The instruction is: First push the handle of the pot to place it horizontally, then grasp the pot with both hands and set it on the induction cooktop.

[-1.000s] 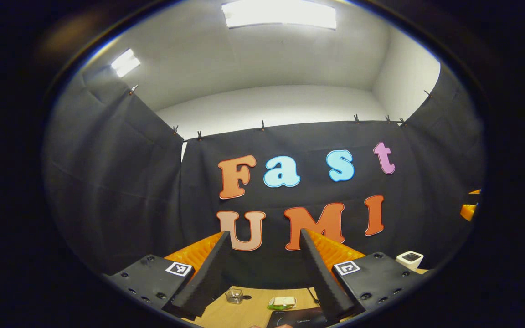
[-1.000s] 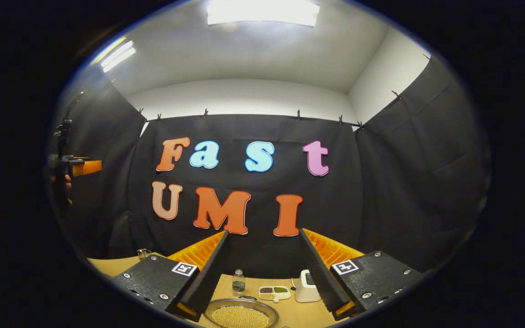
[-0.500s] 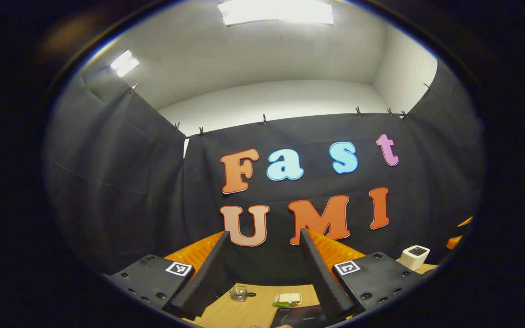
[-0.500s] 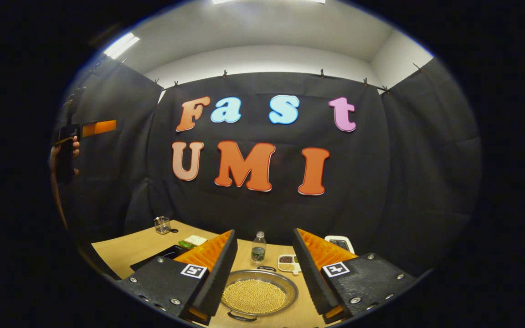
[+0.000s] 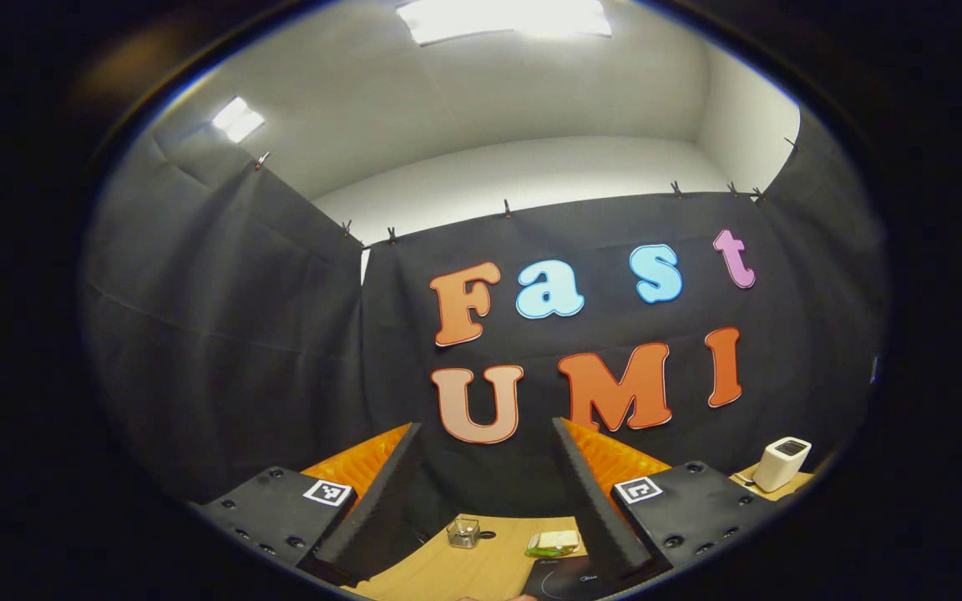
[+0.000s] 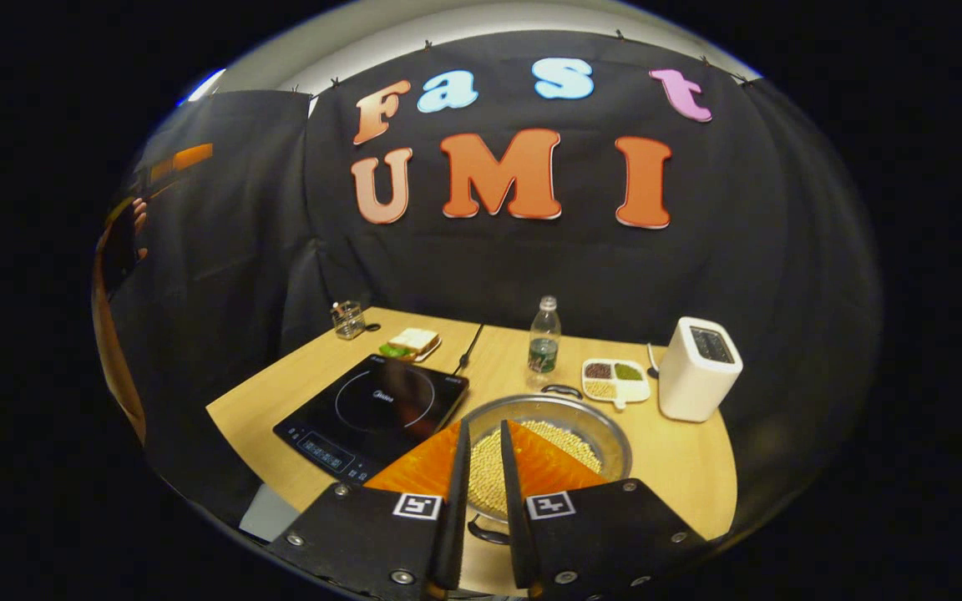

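Shallow steel pot (image 6: 606,442) filled with pale beans.

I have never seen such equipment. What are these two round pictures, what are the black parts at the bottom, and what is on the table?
There is no robot here. A person holds a two-finger gripper in each hand, and a wide-angle camera rides on each one and looks along its fingers. Those fingers are the black parts.

In the left gripper view, the left gripper is open, holds nothing and points at the booth wall.

In the right gripper view, the right gripper has its fingers almost together, holds nothing and hovers over a pot of beans. On the table are also a cooktop, a bottle, a divided dish, a white appliance, a glass and a sandwich.
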{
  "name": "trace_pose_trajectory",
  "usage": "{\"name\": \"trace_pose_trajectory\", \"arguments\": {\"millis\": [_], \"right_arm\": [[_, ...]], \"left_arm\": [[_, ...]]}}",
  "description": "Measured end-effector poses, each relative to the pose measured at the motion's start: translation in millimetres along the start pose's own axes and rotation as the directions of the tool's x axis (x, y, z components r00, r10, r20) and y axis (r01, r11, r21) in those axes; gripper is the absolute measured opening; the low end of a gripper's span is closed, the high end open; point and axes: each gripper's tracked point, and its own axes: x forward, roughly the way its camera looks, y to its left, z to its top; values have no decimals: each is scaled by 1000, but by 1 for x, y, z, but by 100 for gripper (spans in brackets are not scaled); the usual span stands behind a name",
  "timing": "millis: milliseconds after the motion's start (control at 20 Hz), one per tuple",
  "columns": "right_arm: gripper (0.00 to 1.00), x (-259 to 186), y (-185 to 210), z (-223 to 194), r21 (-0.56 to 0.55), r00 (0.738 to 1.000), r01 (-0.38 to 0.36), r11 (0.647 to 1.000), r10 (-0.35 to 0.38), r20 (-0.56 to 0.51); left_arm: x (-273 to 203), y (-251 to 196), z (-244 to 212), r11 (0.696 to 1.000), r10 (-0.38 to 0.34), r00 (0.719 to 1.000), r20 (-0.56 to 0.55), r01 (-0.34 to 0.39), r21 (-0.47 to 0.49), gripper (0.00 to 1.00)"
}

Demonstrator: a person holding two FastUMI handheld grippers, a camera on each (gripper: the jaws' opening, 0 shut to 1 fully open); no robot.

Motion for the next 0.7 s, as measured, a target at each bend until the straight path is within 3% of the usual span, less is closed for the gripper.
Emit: {"name": "trace_pose_trajectory", "arguments": {"millis": [150, 200, 300, 550, 700], "right_arm": [[13, 13, 8, -27, 38, 995, -29, 999, 33, -99], [12, 16, 9, -37, 60, 990, -33, 998, 41, -133], [9, 21, 10, -57, 92, 978, -27, 995, 45, -201], [5, 32, 30, -90, 140, 945, -87, 986, 126, -302], [3, 36, 32, -106, 154, 926, -82, 985, 132, -354]], "left_arm": [[-2, 7, -6, 1000, 11, 1000, -10, -11, 1, 100], [-1, 9, -7, 1000, 15, 1000, -12, -15, 2, 96], [-1, 13, -11, 1000, 25, 1000, -14, -25, 5, 100], [3, 22, -28, 999, 45, 998, -49, -44, 21, 98], [7, 24, -39, 999, 41, 996, -76, -40, 18, 98]]}}
